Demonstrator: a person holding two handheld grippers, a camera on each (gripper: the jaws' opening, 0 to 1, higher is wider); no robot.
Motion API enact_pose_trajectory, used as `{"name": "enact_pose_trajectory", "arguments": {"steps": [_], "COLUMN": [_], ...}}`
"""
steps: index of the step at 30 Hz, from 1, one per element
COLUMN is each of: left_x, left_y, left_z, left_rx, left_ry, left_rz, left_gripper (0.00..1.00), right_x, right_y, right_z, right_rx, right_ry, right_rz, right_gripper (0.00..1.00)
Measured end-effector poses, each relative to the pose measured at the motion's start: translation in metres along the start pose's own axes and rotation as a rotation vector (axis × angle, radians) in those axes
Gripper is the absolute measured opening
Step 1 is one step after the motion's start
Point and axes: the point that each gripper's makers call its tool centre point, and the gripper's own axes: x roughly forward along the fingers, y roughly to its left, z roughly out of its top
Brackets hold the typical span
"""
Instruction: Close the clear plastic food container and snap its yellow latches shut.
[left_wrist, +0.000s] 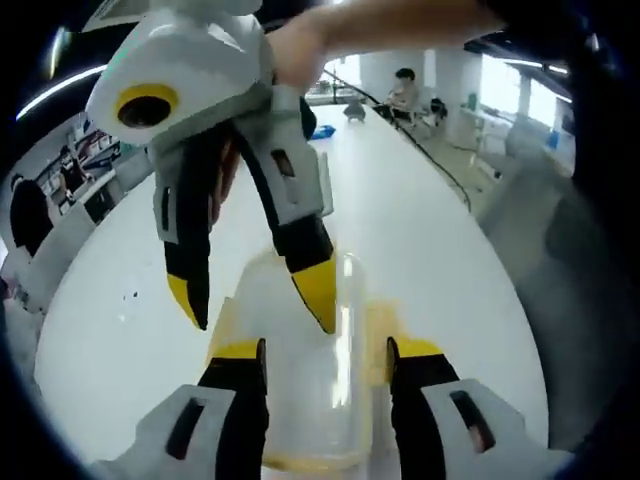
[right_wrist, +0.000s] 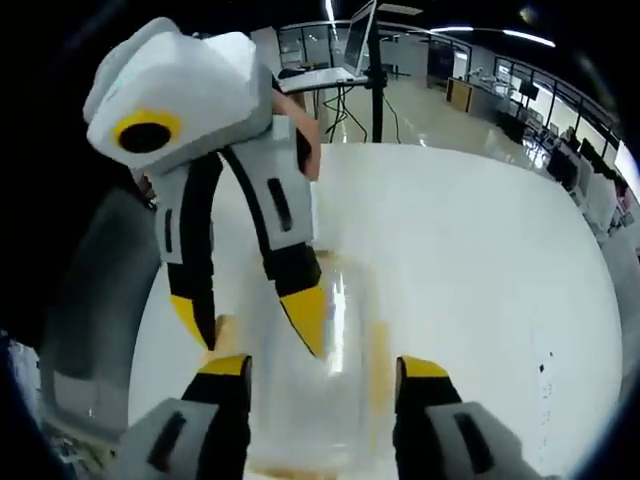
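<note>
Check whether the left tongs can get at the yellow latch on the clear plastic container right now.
Probably yes. The left tongs are open and straddle the clear plastic food container on the white table, with a yellow latch beside one tip. The right tongs hover above, crowding the lid.

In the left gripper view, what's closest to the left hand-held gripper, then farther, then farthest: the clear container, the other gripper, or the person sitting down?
1. Clear container, between its jaws.
2. Right hand-held gripper, just above the container.
3. Seated person, far end of the table.
</note>
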Motion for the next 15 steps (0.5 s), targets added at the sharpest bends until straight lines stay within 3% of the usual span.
{"name": "enact_pose_trajectory", "arguments": {"steps": [4, 7, 11, 15], "left_x": [0.004, 0.006, 0.01, 0.011], "left_y": [-0.002, 0.007, 0.004, 0.002], "left_z": [-0.004, -0.008, -0.01, -0.011], "left_rx": [0.016, 0.103, 0.176, 0.169], "left_ry": [0.026, 0.053, 0.058, 0.046], "left_rz": [0.036, 0.118, 0.162, 0.2], "left_gripper": [0.46, 0.44, 0.46, 0.44], "right_x": [0.006, 0.007, 0.006, 0.007], "right_y": [-0.003, -0.004, -0.004, -0.004], "right_z": [-0.005, -0.004, -0.004, -0.005], "right_rx": [0.018, 0.05, 0.05, 0.056], "right_ry": [0.026, 0.016, 0.025, 0.068], "right_rz": [0.025, 0.044, 0.055, 0.083], "right_gripper": [0.54, 0.54, 0.51, 0.5]}}
